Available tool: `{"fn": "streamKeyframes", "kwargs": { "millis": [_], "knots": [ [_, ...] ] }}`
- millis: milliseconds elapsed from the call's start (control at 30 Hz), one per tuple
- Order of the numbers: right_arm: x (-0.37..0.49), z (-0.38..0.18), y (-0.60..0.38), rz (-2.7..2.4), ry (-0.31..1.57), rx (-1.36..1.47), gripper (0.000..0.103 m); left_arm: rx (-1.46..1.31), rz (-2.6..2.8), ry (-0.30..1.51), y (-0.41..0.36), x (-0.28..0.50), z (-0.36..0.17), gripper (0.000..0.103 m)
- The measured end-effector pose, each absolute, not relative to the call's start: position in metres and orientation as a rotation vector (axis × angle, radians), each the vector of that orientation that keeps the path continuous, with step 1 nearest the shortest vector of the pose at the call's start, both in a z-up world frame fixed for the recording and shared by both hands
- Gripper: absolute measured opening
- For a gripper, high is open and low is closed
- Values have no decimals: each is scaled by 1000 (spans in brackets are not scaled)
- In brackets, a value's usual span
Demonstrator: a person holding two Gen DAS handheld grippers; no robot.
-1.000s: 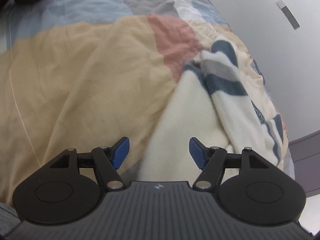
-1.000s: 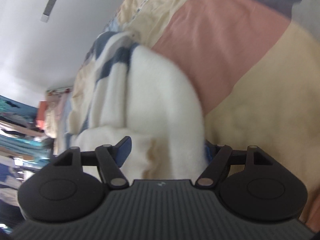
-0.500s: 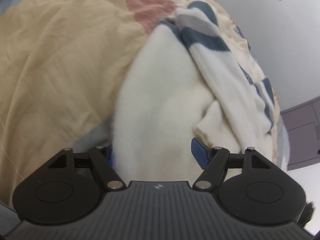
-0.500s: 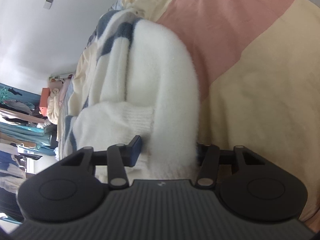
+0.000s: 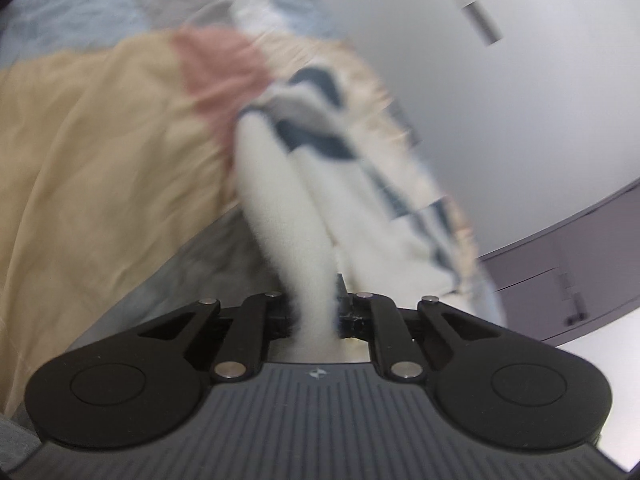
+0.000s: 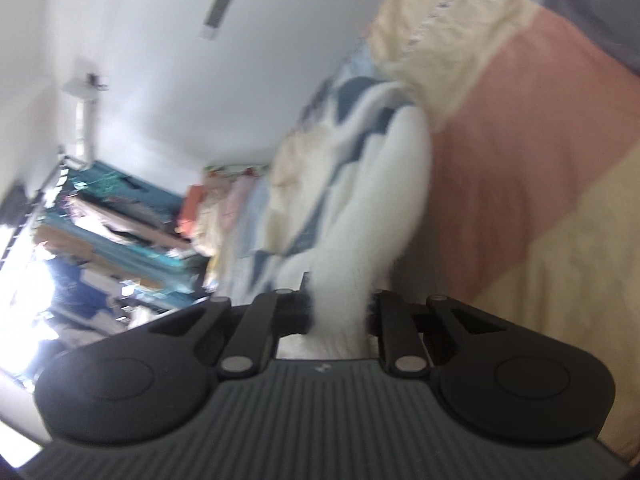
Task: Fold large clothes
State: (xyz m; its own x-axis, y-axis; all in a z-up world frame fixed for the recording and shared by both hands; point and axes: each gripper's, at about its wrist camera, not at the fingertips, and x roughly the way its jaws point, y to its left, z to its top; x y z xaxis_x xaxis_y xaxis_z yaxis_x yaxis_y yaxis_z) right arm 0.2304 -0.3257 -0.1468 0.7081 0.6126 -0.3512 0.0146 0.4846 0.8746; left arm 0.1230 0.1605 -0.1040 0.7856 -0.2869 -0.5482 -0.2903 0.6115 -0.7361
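Sweater (image 5: 276,200) stretches lengthwise away across bedspread (image 5: 100,140), left gripper (image 5: 314,316) and right gripper (image 6: 340,312) fingers just closed, pinching it.

Each view is taken from just behind a gripper's two fingers, angled downward along them and close over the bed (image 5: 100,168). The white fleece garment (image 5: 280,200) and the patchwork cover are shared, seen from opposite sides; the wall (image 6: 160,80) is caught in both.

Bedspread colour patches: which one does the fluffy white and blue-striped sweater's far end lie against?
The salmon-pink patch. The fluffy white and blue-striped sweater ends at its edge; the tan patch lies left, the pale blue patch farther back.
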Motion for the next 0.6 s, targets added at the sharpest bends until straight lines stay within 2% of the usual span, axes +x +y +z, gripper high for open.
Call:
{"fn": "streamKeyframes", "kwargs": {
  "millis": [333,600],
  "knots": [
    [236,-74,-329,629,535,1015,16,-1092,-148,470,203,95,-37,12],
    [197,-31,-343,791,410,998,16,-1148,-222,296,208,32,12,11]
  ]
}}
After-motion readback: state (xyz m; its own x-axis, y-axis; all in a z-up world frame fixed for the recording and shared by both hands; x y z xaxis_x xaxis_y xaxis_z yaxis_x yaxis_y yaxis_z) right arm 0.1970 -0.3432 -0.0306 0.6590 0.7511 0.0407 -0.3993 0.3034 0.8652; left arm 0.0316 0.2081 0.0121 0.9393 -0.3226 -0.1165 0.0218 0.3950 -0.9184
